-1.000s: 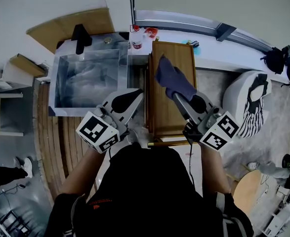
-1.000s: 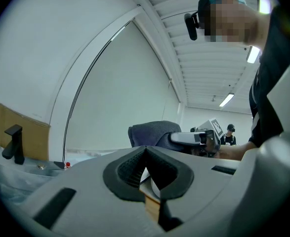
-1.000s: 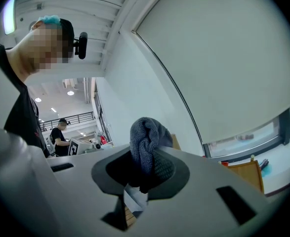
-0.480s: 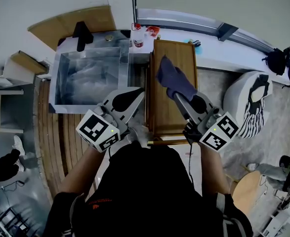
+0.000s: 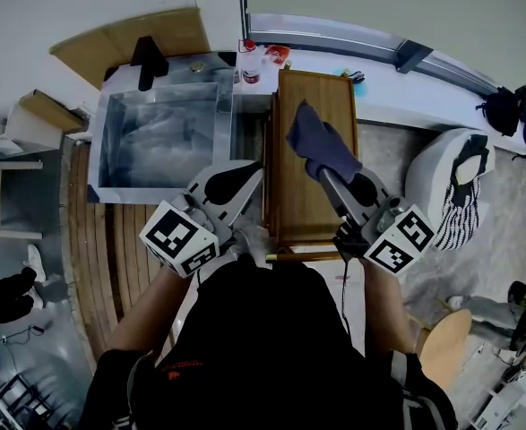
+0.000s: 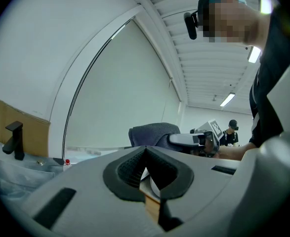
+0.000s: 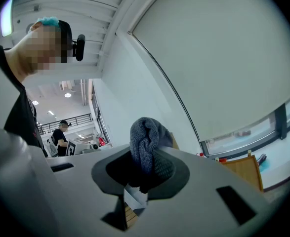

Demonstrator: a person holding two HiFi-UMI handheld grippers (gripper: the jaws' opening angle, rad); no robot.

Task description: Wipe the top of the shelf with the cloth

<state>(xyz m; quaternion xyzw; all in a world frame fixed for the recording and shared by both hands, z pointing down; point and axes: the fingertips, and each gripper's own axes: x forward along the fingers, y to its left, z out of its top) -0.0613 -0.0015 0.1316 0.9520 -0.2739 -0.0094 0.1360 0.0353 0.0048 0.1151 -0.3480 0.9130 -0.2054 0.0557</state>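
In the head view, the dark blue-grey knitted cloth [image 5: 319, 144] lay bunched on the flat top of the narrow brown wooden shelf [image 5: 300, 206], toward its far half. The right gripper [image 5: 328, 176] reached over the shelf top, its tips at the cloth's near edge. The left gripper [image 5: 250, 174] hung just beside the shelf's left edge, over the gap between the shelf and the shiny steel sink [image 5: 110, 150]. A black tap [image 5: 145, 62] stood at the sink's far rim.

In the left gripper view, the left gripper [image 6: 146, 149] had its dark pads pressed together at the tips with nothing between them. Beyond it, the cloth [image 6: 152, 133] rose beside the right gripper [image 6: 191, 139].

In the right gripper view, the right gripper [image 7: 144, 173] was clamped on a fold of the cloth [image 7: 145, 144], which bulged up above the pads. A corner of the shelf [image 7: 243, 170] showed at the lower right.
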